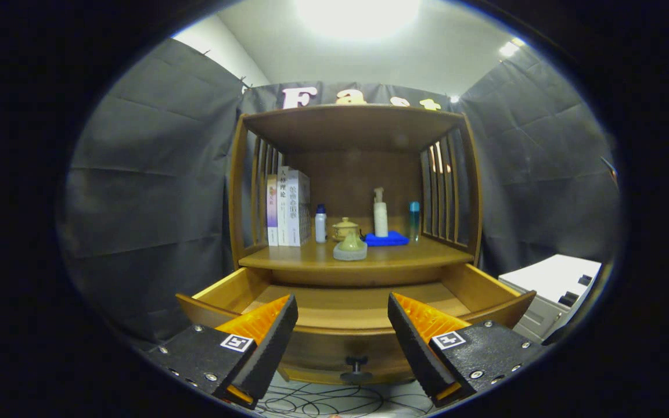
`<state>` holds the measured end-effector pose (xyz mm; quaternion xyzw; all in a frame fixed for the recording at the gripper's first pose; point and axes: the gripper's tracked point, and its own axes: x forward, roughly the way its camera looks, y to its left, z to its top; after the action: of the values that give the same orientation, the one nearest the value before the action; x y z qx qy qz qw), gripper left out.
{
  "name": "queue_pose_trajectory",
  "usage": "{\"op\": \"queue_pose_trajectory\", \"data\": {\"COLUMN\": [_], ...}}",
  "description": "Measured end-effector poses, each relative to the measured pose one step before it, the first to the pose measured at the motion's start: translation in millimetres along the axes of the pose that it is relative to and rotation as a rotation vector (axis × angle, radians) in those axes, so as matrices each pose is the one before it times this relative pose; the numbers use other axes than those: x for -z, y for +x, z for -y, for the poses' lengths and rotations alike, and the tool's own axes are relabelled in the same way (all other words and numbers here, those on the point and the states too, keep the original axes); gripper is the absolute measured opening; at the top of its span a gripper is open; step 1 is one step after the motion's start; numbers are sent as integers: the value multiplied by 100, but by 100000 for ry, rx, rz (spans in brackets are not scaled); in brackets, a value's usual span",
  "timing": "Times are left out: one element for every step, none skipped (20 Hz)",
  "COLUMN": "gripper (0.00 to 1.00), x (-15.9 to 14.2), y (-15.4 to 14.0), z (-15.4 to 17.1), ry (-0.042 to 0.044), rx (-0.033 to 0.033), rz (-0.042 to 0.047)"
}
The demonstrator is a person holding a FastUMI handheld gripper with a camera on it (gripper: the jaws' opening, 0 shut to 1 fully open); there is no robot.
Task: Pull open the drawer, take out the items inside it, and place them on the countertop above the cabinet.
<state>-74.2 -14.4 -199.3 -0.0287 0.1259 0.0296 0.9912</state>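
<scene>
The hand-held gripper (343, 337) hangs with fingers spread wide, holding nothing. The drawer (358, 310) stands pulled open just ahead of them (its knob (356, 367) between the fingertips); its floor near the front wall is hidden.

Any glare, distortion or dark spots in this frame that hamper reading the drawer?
Gripper view: ceiling light blown out; fisheye bends the cabinet sides and the open drawer front; shelf recess dim but items legible; hand-held gripper open, fingers apart above the drawer knob, sharp.
</scene>
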Motion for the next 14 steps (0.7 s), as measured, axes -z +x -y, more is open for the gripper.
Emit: {"op": "queue_pose_trajectory", "data": {"gripper": [96, 96, 96, 96, 96, 96, 95, 95, 95, 95, 95, 95, 95, 95], "x": [703, 728, 725, 803, 679, -211, 407, 583, -139, 156, 40, 205, 70, -169], "y": [272, 225, 276, 353, -470, 417, 93, 42, 54, -22, -53, 5, -84, 23], "z": [756, 713, 414, 137, 453, 181, -114, -220, -105, -79, 50, 121, 137, -16], "ry": [1556, 1445, 1087, 746, -290, 604, 752, -4, -1053, -2023, -2454, -2302, -1309, -277], "rx": [2203, 2069, 1083, 458, 1541, 324, 174, 71, 24, -276, -242, -81, -138, -1], "rz": [-1147, -1314, -1355, -1539, -1486, 1121, -1057, -1104, 927, 136, 172, -113, -164, 702]}}
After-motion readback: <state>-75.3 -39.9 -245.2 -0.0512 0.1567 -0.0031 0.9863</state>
